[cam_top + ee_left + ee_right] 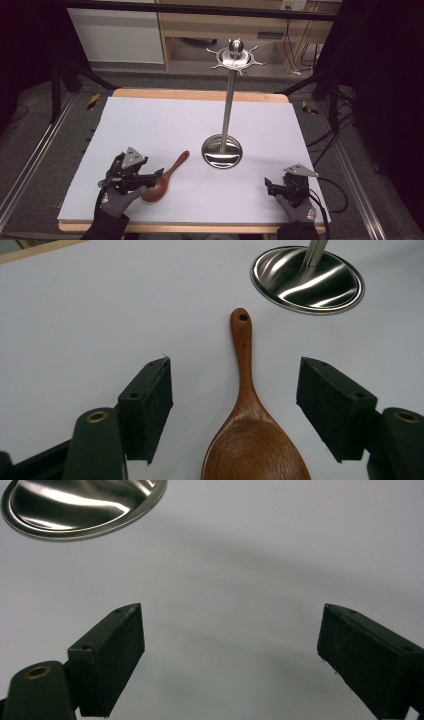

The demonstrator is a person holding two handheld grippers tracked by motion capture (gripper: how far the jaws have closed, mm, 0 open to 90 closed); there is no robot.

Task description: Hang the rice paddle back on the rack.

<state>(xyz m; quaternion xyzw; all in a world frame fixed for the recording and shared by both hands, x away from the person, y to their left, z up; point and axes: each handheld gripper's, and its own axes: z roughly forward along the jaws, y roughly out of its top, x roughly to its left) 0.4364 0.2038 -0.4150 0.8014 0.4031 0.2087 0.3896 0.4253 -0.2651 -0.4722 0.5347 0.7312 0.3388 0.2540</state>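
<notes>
spoon point(250, 440) between left tool's point(235, 407) jaws

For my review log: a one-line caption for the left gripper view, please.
Open left gripper straddling a wooden spoon lying on the white table, handle pointing toward the steel stand base.

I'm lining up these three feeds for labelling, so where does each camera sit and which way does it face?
High view: fixed above the person's side, looking forward and down on the table; gloved hands hold the left tool and right tool.
Left gripper view: rides the left tool, looking along its open jaws at the wooden spoon lying between them.
Right gripper view: rides the right tool, looking over bare table through open jaws.
Shared: all three show the utensil stand, its steel base.
</notes>
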